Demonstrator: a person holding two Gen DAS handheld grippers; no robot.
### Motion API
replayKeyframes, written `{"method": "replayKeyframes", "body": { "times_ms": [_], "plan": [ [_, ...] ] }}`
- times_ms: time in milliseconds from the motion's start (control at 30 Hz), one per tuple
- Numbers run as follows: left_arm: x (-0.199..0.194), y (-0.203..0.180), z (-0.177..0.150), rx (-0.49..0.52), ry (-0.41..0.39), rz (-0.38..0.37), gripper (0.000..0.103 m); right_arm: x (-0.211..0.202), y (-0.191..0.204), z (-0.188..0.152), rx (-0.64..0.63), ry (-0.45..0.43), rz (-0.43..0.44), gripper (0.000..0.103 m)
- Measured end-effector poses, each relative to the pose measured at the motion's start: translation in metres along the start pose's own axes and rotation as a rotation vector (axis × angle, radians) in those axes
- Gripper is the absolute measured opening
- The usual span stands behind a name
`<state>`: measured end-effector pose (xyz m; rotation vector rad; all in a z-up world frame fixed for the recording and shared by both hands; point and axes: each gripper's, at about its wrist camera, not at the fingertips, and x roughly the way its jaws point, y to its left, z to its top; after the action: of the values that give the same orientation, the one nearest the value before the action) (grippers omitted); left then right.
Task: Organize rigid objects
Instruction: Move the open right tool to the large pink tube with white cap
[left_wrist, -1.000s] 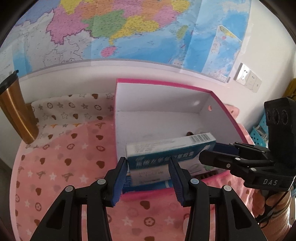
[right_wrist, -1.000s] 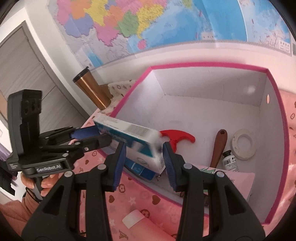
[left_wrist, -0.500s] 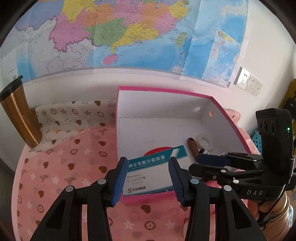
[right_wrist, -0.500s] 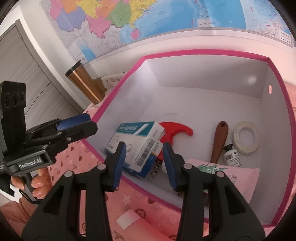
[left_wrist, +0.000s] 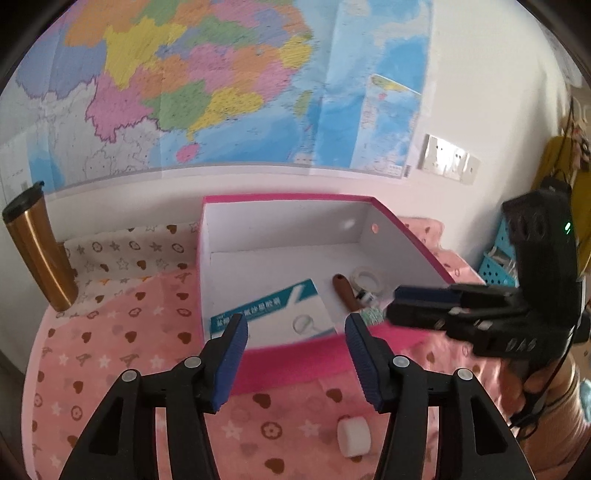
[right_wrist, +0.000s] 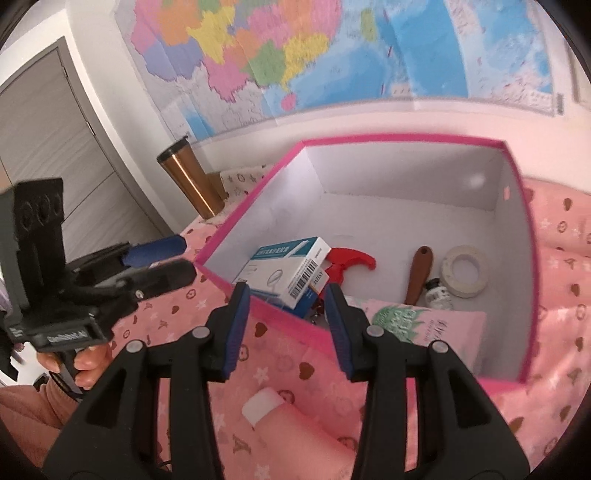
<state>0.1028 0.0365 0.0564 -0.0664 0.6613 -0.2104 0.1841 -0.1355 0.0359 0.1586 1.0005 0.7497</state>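
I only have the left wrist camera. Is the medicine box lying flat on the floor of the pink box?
Observer: Not quite. The medicine box overlaps a red hook-shaped piece at one end.
Operator: Is the right gripper holding anything?
Observer: No. The right gripper is open and empty, over the pink box's near wall.
Operator: What's the green bit by that wall?
Observer: A pink packet with green print, lying inside the box.
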Motion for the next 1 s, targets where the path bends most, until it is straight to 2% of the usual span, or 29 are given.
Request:
{"method": "replayKeyframes", "body": {
  "times_ms": [167,400,733,1000],
  "plan": [
    [-0.006,-0.012,-0.016,0.033,0.001,0.008,0.059,-0.033,0.001,-0.019,0.007,-0.052,0.001,0.046],
    [-0.004,-0.027,-0.039,0.041,0.042,-0.022,0.059,-0.056,-0.004,-0.054,0.024,-0.049,-0.056,0.048],
    [0.013,-0.04,-0.069,0.035,0.123,-0.04,0.059,-0.06,-0.032,-0.112,0.145,0.036,-0.12,0.05],
    [0.029,-0.049,-0.09,0.043,0.194,-0.061,0.059,-0.064,-0.045,-0.143,0.223,0.073,-0.159,0.05]
  ]
}}
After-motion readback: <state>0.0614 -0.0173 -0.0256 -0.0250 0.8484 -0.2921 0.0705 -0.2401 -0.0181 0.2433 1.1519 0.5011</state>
